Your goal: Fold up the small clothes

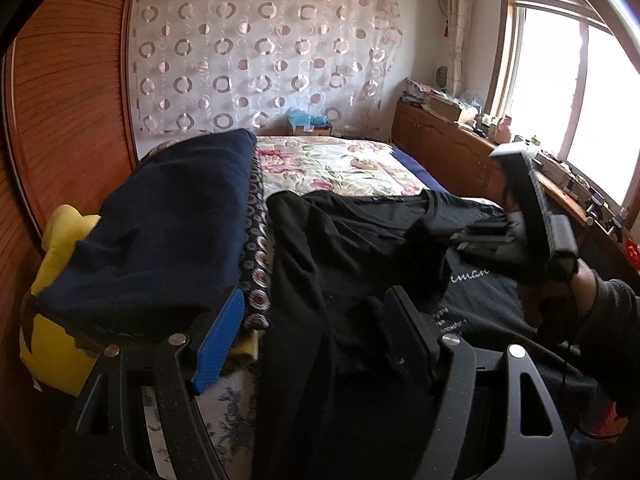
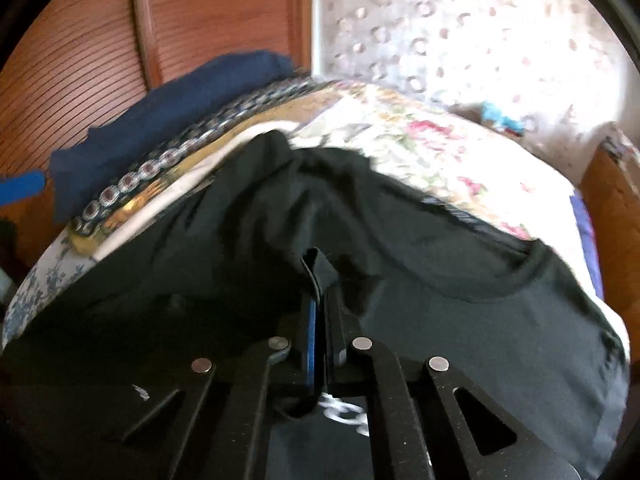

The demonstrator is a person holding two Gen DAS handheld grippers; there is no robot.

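A black T-shirt (image 1: 352, 264) with white lettering lies spread on the bed; it also shows in the right wrist view (image 2: 460, 320). My left gripper (image 1: 316, 324) is open, its jaws wide apart above the shirt's lower left part, holding nothing. My right gripper (image 2: 318, 280) is shut on a fold of the black shirt's edge and lifts it over the shirt's body. In the left wrist view the right gripper (image 1: 476, 238) sits at the right, over the shirt's chest, with the hand behind it.
A folded navy garment (image 1: 160, 232) lies on a patterned pile at the bed's left, over a yellow cushion (image 1: 56, 280). A floral bedspread (image 1: 340, 164) covers the far bed. A wooden wardrobe (image 1: 68, 92) stands left, a cluttered wooden cabinet (image 1: 452, 148) under the window right.
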